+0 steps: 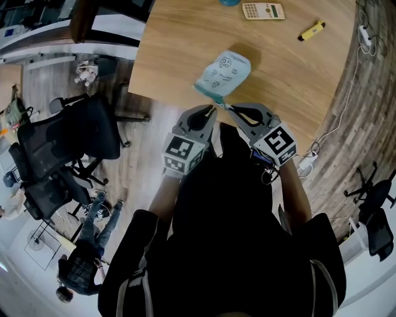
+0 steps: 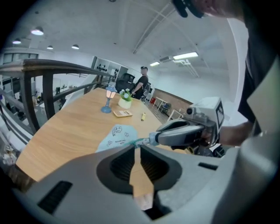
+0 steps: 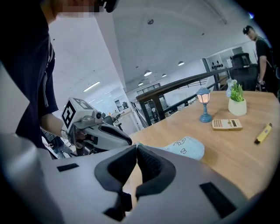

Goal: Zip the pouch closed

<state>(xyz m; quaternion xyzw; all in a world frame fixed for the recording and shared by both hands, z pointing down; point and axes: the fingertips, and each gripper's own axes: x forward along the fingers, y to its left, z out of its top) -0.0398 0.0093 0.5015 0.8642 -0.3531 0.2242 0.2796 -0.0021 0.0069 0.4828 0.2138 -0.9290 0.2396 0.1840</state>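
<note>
- There was the pouch (image 1: 223, 74), above the surface (image 1: 185, 56) by its near edge.
- At the pouch's near end, the left hand-held gripper (image 1: 212, 109) came in from the left and the right hand-held gripper (image 1: 225, 107) from the right, tips nearly meeting.
- Behind it lay the calculator (image 1: 263, 10), with the marker (image 1: 311, 30) further right.

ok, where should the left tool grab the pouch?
Probably the teal zip edge at the near corner of the pouch, beside the right tool's pinch. Come in from the left, jaws across that thin seam. The pouch is lifted off the table, so both faces are free.
</note>
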